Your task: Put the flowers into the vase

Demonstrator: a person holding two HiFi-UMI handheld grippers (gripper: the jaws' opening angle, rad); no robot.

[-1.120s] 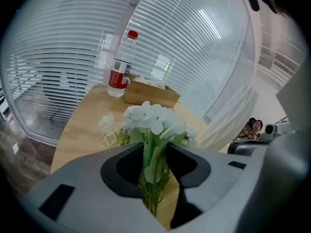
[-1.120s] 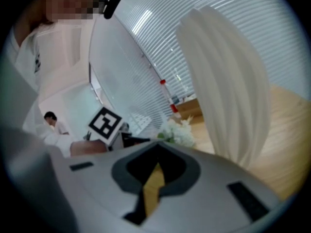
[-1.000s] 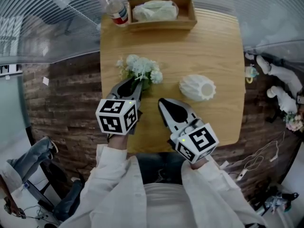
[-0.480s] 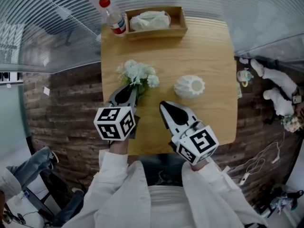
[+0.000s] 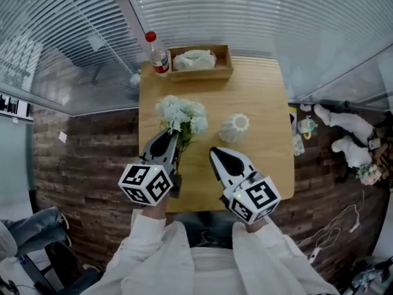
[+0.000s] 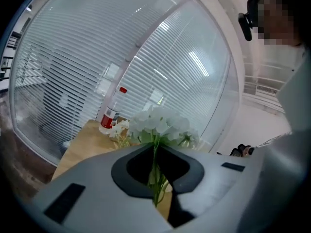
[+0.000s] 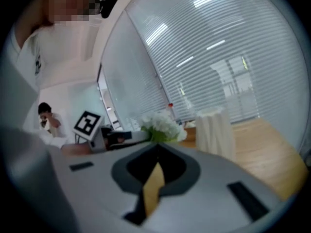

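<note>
A bunch of white flowers (image 5: 180, 114) with green stems is lifted above the wooden table (image 5: 264, 158). My left gripper (image 5: 170, 135) is shut on the stems just below the blooms. In the left gripper view the stems (image 6: 156, 178) run down between the jaws, with the blooms (image 6: 160, 123) above the left gripper (image 6: 155, 147). The white ribbed vase (image 5: 234, 128) stands upright on the table, right of the flowers. My right gripper (image 5: 215, 153) hangs near the vase, shut and empty. In the right gripper view the flowers (image 7: 163, 125) and vase (image 7: 214, 130) lie beyond the right gripper (image 7: 158, 147).
A red-capped bottle (image 5: 158, 53) and a wooden tray (image 5: 222, 72) holding a white bundle stand at the table's far edge. Slatted blinds and glass close off the far side. Toys and cables lie on the floor at the right (image 5: 344, 140).
Both grippers have risen. The left one closed on the flower stems and carried the bunch up off the table. The table looks smaller and farther below.
</note>
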